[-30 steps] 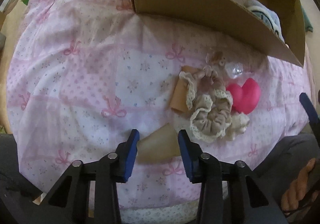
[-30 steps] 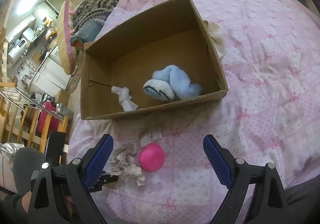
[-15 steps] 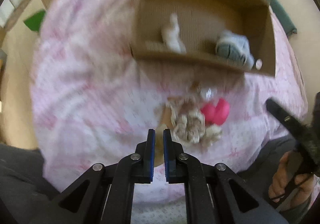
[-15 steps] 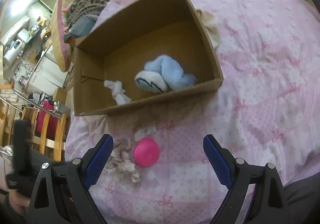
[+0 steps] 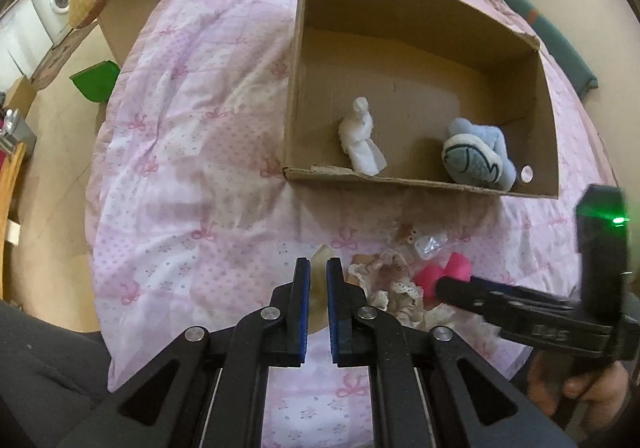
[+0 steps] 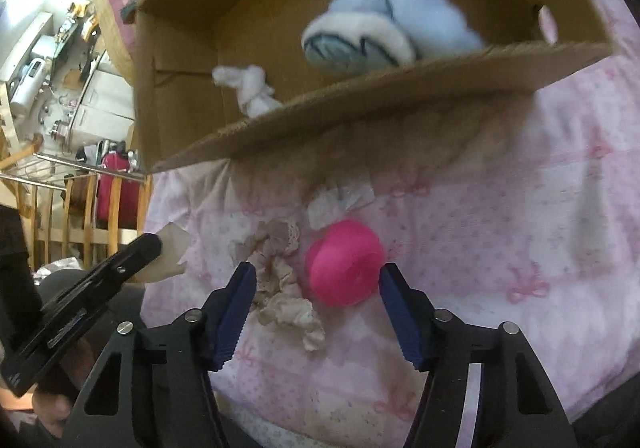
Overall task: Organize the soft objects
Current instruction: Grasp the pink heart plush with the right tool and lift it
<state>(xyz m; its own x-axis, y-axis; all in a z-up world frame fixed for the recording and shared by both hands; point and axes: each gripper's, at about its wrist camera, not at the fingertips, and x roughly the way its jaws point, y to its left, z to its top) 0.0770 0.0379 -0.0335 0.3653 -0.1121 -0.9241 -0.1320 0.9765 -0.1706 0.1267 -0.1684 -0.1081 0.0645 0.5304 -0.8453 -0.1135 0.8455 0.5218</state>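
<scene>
Pinching the tan cloth (image 5: 319, 268) in your left gripper (image 5: 318, 304); right gripper (image 6: 316, 312) spread around the pink cushion (image 6: 344, 262). Next: carry both to the box (image 5: 400, 179) at 12 o'clock.

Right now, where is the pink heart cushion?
The pink heart cushion lies on the pink quilt just in front of the cardboard box, between the open fingers of the right hand-held gripper, with the lace scrunchies on its left.
</scene>
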